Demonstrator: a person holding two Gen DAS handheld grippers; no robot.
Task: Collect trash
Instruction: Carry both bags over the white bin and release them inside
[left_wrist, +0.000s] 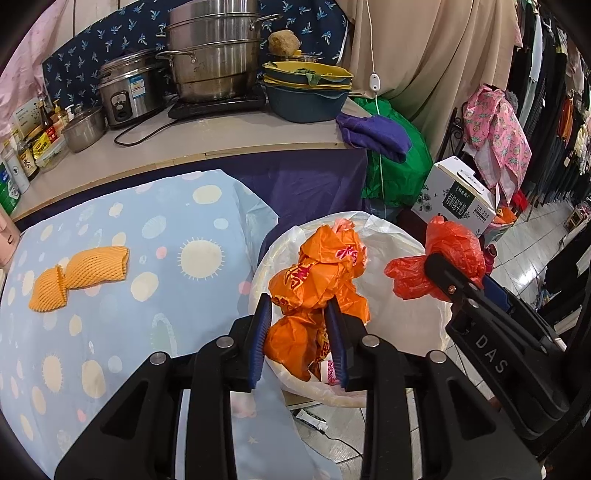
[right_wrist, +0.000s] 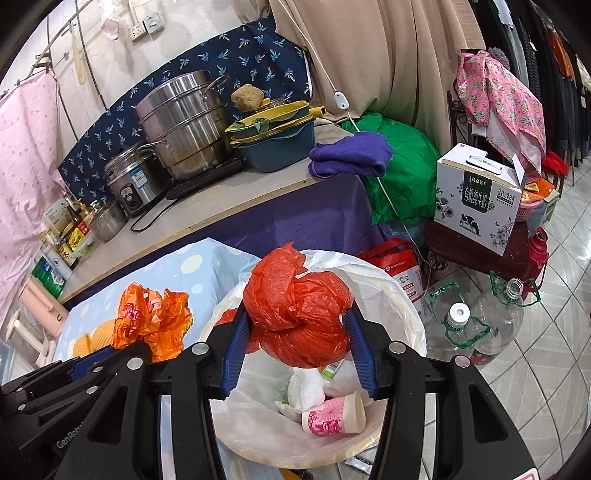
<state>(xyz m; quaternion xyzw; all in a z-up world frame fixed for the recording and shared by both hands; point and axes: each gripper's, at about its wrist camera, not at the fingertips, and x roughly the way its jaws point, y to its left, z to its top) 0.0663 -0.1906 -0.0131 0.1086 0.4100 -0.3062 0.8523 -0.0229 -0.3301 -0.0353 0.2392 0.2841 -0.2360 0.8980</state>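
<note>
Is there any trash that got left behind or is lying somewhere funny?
Yes. Orange foam fruit netting lies alone on the spotted blue cloth, not in the bin. Under the bin's near rim, a small wrapper lies on the floor. Both look like missed trash.

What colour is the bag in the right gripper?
Red bag, shown best in the right wrist view.
</note>
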